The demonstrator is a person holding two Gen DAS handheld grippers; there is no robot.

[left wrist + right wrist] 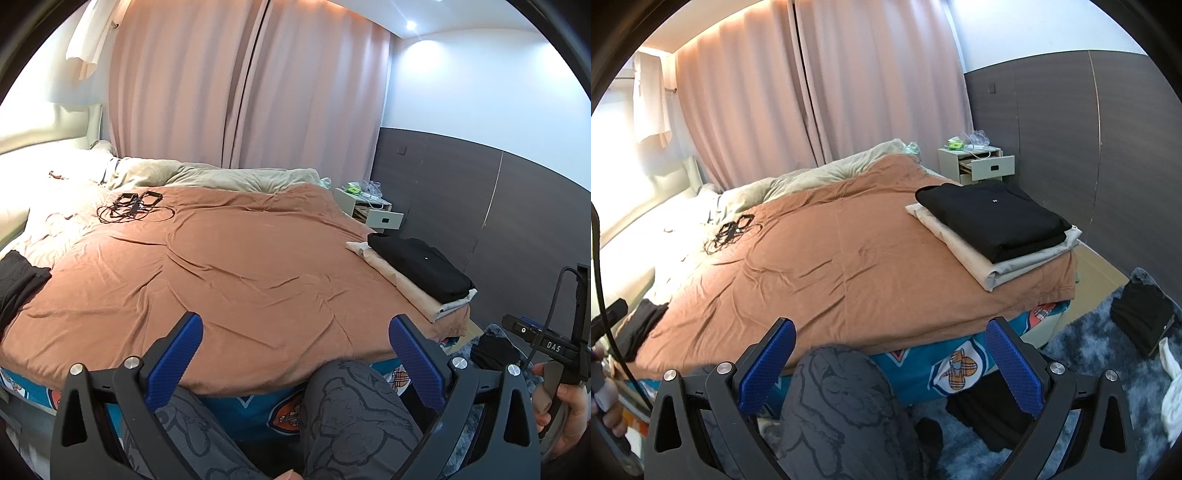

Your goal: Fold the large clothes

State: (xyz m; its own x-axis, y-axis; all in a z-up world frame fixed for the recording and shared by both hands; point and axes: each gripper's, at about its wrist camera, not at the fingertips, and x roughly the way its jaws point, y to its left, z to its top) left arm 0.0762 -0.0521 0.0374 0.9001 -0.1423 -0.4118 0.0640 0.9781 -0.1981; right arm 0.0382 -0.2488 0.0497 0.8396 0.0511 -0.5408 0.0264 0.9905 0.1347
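Both grippers, left (pixel 295 350) and right (pixel 890 354), stood empty with fingers spread; the black garment (pixel 18 284) at nine o'clock (soft, limp) warranted edge grips.

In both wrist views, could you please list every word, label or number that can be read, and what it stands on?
"DAS": white letters on the black body of the right gripper, seen in the left wrist view.
Small white mark on the folded black garment: too small to read.
Badge prints on the teal bed sheet: pictures, with no legible words.
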